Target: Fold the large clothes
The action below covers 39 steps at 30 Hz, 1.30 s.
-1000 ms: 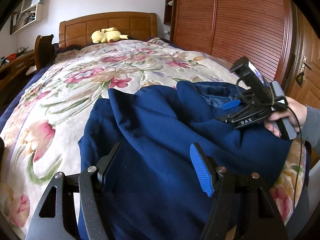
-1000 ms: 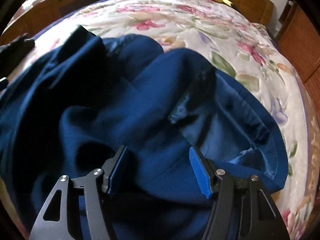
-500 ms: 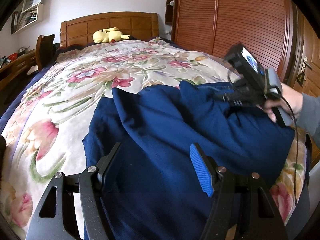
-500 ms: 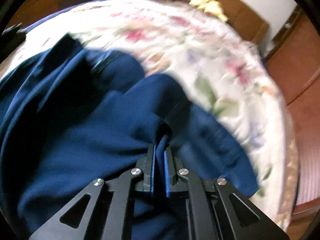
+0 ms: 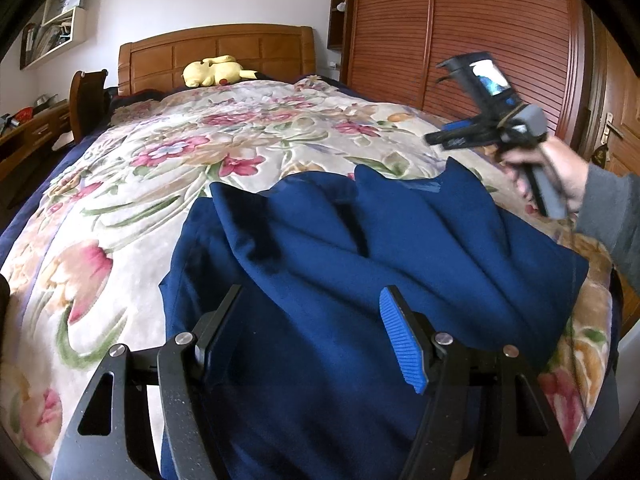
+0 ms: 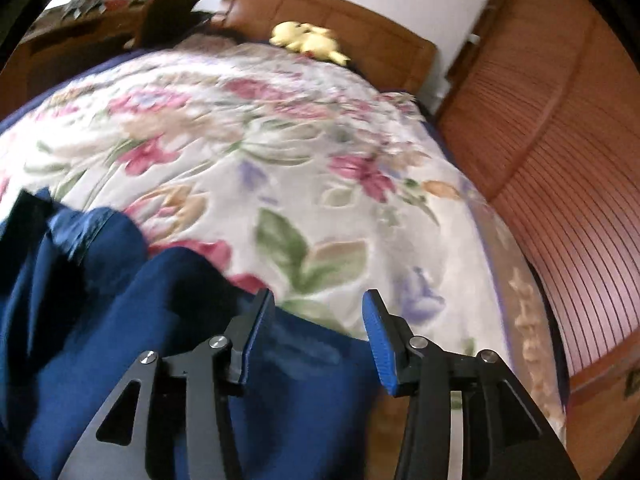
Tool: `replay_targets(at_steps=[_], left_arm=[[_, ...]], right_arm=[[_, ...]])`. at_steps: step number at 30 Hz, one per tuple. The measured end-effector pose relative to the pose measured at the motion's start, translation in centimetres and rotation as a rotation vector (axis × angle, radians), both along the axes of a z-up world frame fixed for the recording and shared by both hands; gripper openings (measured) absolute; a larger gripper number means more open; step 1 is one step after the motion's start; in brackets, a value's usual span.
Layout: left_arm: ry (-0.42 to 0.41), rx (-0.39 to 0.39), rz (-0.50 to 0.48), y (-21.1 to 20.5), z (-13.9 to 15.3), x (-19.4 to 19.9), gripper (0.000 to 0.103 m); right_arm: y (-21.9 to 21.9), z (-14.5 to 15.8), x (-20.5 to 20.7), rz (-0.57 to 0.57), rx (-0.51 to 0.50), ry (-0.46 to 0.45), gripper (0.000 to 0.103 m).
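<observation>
Navy garment (image 5: 360, 280): lies bunched on the near end of the bed (image 5: 168, 168), over its floral bedspread. Left tool (image 5: 310, 320): jaws apart above the cloth, nothing clamped. Right tool (image 6: 316, 320): jaws opening, empty, raised over the garment's right edge; held by a hand (image 5: 556, 172). Yellow plush toy (image 5: 216, 72): at the far headboard.

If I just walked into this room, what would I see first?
Probably the big dark blue garment heaped on the near end of the flowery bedspread, with the left gripper open above it. Then the yellow plush toy lying by the wooden headboard at the far end.
</observation>
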State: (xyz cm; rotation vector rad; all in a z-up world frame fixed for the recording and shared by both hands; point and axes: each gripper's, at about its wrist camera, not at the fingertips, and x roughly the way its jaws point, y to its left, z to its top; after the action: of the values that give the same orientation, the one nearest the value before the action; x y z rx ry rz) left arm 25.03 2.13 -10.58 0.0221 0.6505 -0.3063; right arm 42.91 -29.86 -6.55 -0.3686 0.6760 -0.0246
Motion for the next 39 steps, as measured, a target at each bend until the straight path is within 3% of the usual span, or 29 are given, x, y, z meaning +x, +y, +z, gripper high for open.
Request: replay_targets(at_steps=[5, 8, 14, 18, 20, 21, 24, 26, 31, 32, 33, 37, 39], left_arm=[[-0.005, -0.002, -0.003, -0.2, 0.1, -0.1, 0.069], [-0.005, 0.002, -0.005, -0.4, 0.0, -0.2, 0.069], [-0.003, 0.01, -0.003, -0.7, 0.0, -0.4, 0.069], [0.0, 0.011, -0.004, -0.8, -0.1, -0.3, 0.069], [-0.001, 0.009, -0.005, -0.8, 0.0, -0.3, 0.069], [-0.002, 0.008, -0.007, -0.8, 0.0, -0.3, 0.069], [-0.006, 0.008, -0.009, -1.0, 0.0, -0.3, 0.069], [-0.007, 0.009, -0.01, -1.0, 0.0, -0.4, 0.069], [-0.011, 0.002, -0.007, -1.2, 0.4, -0.7, 0.069], [-0.014, -0.003, -0.007, -1.3, 0.5, -0.9, 0.069], [-0.017, -0.006, -0.007, -1.4, 0.5, -1.0, 0.069], [-0.018, 0.003, -0.008, -2.3, 0.6, -1.8, 0.069], [-0.02, 0.005, -0.014, -2.9, 0.7, -2.2, 0.069]], right_arm=[[-6.0, -0.2, -2.4, -0.065, 0.11, 0.013, 0.048], [-8.7, -2.2, -3.0, -0.074, 0.154, 0.117, 0.048], [-10.1, -5.8, -2.2, -0.059, 0.306, 0.223, 0.048], [-9.9, -7.1, -0.7, -0.033, 0.32, 0.263, 0.048], [-10.1, -7.5, -0.1, -0.018, 0.298, 0.273, 0.029], [-9.9, -7.6, -0.2, 0.008, 0.301, 0.28, 0.002], [-9.9, -6.9, -1.1, 0.023, 0.214, 0.253, 0.002], [-10.9, -6.2, -1.4, -0.073, 0.138, 0.177, 0.001], [-13.3, -6.2, -1.8, -0.18, 0.159, 0.193, 0.001], [-13.4, -6.0, -2.1, -0.182, 0.168, 0.192, 0.002], [-13.6, -5.7, -2.6, -0.184, 0.175, 0.189, 0.009], [-12.8, -3.8, -5.8, -0.137, 0.196, 0.151, 0.046], [-12.9, -3.2, -8.1, -0.105, 0.216, 0.14, 0.053]])
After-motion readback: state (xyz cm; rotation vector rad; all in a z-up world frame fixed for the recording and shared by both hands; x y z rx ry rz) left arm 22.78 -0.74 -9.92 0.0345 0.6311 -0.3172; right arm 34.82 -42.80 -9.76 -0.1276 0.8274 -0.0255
